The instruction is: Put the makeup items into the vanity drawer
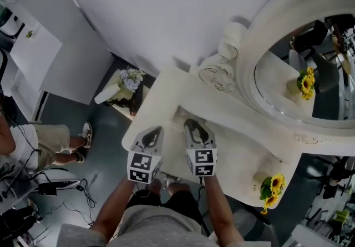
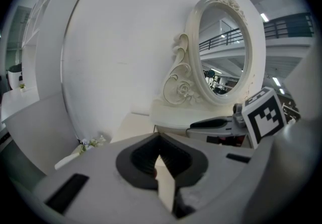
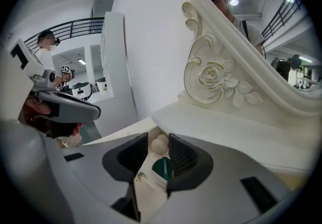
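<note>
No word, brand or number can be read. The left marker cube (image 1: pixel 141 167) and the right marker cube (image 1: pixel 201 162), low in the head view, carry only black-and-white square patterns. The dark green item (image 3: pixel 162 166), lower centre of the right gripper view, bears pale print too small to read.

Soft even indoor light; fisheye-warped, vignetted edges
</note>
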Tool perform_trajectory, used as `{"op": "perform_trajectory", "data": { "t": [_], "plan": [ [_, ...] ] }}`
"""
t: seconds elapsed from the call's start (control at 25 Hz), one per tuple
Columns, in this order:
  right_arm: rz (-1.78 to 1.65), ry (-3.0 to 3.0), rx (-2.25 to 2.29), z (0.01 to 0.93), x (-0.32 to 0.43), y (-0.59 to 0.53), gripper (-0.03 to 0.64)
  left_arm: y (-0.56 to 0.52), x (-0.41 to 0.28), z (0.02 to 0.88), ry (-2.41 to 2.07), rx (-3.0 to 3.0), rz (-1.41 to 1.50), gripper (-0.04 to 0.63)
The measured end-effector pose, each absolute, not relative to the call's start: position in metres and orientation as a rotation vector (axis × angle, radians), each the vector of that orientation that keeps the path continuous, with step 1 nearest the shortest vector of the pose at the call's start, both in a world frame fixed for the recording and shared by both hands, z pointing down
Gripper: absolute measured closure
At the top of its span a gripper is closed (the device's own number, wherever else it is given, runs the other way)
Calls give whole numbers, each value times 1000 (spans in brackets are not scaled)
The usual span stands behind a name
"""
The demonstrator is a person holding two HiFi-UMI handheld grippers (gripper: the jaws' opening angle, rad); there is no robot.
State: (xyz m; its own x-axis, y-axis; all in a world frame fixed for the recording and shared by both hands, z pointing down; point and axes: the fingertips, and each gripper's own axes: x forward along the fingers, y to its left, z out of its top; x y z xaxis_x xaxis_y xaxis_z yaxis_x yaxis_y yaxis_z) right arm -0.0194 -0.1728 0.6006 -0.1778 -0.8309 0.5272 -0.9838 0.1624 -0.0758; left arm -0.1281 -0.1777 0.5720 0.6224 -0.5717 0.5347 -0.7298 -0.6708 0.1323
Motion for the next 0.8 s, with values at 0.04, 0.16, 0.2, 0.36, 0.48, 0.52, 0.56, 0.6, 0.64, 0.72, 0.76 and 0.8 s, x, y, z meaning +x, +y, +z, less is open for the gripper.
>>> {"op": "perform_trajectory", "data": {
  "t": [0.04,0.16,0.2,0.36,0.48,0.52,0.56,0.6,0.64,0.72,0.76,0.8],
  "plan": [
    [573,-2084,1739,597,-19,-173,482,-178,-127,569,-1041,2518,653,595],
    [545,-2076,1771,584,-12,-168,482,-176,-120,558,-1030,2546,638,595],
    [533,-2073,1782,580,-9,-166,482,-176,-118,553,-1025,2559,632,595],
    [478,-2079,1867,549,3,-158,482,-172,-103,528,-989,2626,594,595],
    [428,-2058,1936,526,17,-146,482,-166,-90,507,-955,2686,560,595],
    [413,-2049,1960,518,21,-141,483,-163,-85,500,-940,2708,548,595],
    [398,-2040,1985,511,26,-135,483,-160,-80,492,-923,2731,535,595],
    [383,-2031,2011,504,30,-129,483,-157,-75,486,-904,2754,522,595],
    [367,-2022,2037,497,34,-123,483,-153,-69,479,-884,2777,508,595],
    [331,-1995,2095,482,45,-108,485,-144,-56,464,-839,2825,477,595],
    [314,-1976,2128,474,51,-100,488,-140,-50,456,-817,2847,461,595],
    [298,-1957,2162,467,57,-91,499,-134,-44,449,-795,2867,446,595]
  ]
}}
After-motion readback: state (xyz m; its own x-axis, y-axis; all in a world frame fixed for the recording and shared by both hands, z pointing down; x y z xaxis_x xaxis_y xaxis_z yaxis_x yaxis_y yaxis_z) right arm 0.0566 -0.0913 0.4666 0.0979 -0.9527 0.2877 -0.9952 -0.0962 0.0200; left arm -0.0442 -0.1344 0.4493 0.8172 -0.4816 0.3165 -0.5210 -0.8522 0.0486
